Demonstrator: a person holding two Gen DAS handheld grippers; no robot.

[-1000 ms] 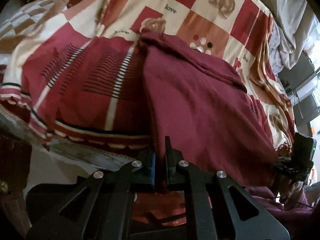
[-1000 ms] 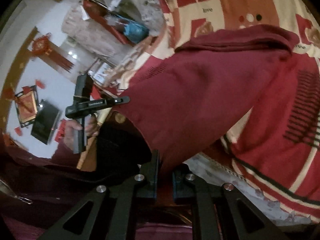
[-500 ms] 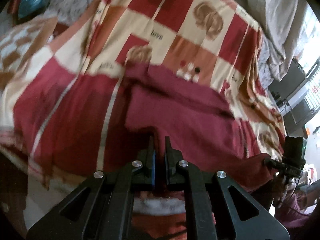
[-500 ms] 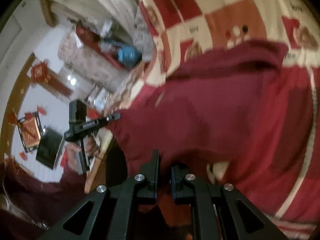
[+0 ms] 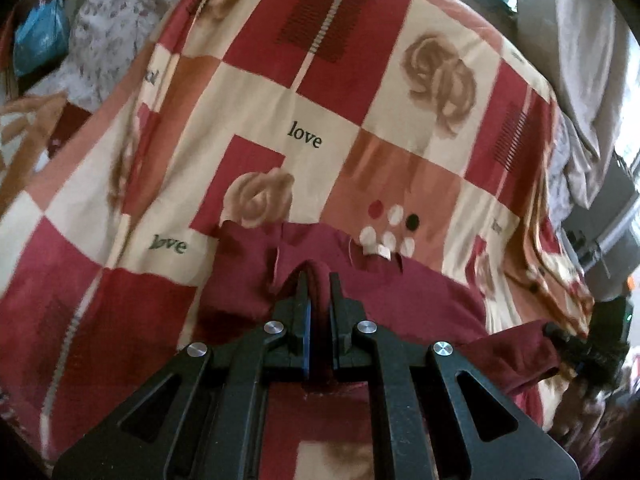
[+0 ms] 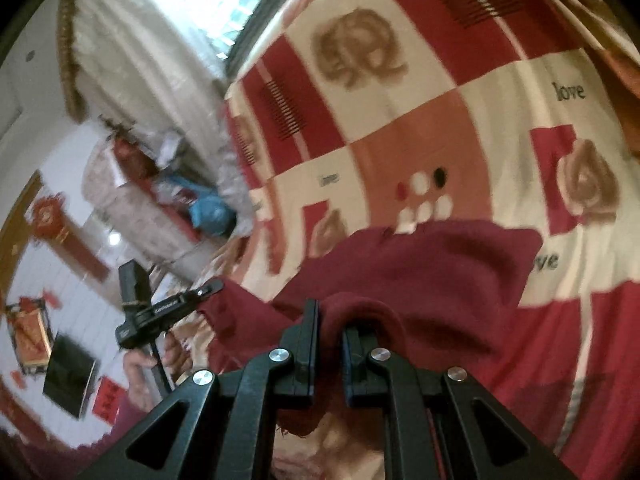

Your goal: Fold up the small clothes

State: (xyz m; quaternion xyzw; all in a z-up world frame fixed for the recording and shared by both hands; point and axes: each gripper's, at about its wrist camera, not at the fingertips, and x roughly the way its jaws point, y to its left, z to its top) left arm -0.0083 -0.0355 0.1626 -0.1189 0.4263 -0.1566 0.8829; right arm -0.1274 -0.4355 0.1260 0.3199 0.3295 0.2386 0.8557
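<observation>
A dark red garment (image 5: 400, 300) lies on a checked bedspread (image 5: 320, 100) printed with roses and the word "love". My left gripper (image 5: 318, 280) is shut on one near edge of the garment, with cloth bunched between its fingers. My right gripper (image 6: 330, 314) is shut on the other near edge of the garment (image 6: 420, 272). Each gripper shows in the other's view, my right gripper (image 5: 576, 344) at the far right and my left gripper (image 6: 172, 304) at the left, both pinching the red cloth. The held edge is folded up toward the garment's far edge.
The bedspread (image 6: 400, 128) covers the bed ahead. A pale curtain or sheet (image 5: 580, 60) hangs at the right. A blue bag (image 6: 208, 212) and cluttered furniture stand beyond the bed, with red wall decorations (image 6: 48, 216) and a dark screen (image 6: 68, 376).
Both grippers have carried the garment's near edge up and forward over the bed, away from the bed's front edge. The garment now shows folded and much shorter.
</observation>
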